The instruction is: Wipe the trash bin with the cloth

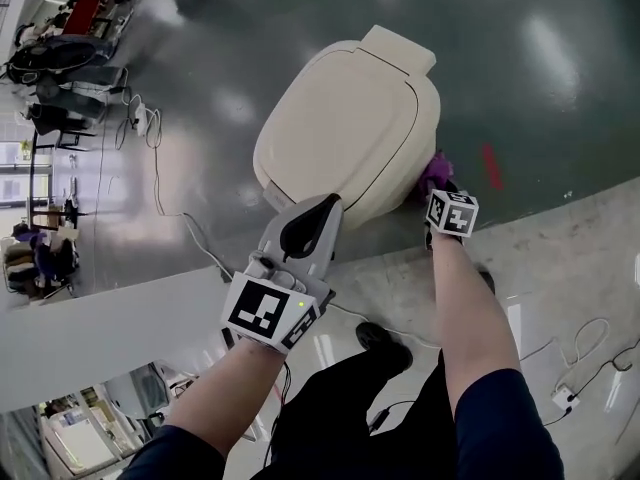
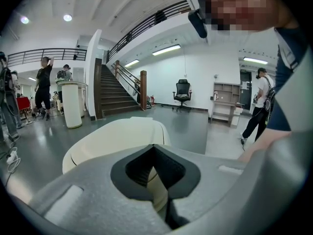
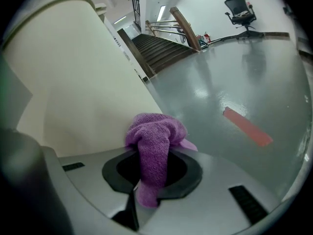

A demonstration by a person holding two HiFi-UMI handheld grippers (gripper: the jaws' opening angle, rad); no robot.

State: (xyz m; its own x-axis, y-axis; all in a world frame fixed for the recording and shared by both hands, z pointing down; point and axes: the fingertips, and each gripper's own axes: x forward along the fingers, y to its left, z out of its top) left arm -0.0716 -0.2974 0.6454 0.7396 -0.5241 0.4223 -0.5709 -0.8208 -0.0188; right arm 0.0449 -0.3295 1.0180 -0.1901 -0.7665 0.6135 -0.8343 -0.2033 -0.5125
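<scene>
Right gripper is clamped on the purple cloth. One strip of it is pinched in the seam between the jaws and the rest bunches out past the tips. That bunch sits right up against the side wall of the bin, low on the bin's right side in the head view, though I honestly can't tell if it's actually pressing on the plastic or just beside it. Left gripper has its jaws closed with nothing in them; you just see the bin's cream lid through the gap in the pads. From the head view it hangs over the bin's near edge, tips pointing at the lid, and I can't say whether it's touching. The bin itself is cream, lid down, standing on a glossy grey-green floor. There's a red strip on the floor just right of the bin. Further out, the left gripper view shows stairs, an office chair by the far wall, and a few people standing around.
</scene>
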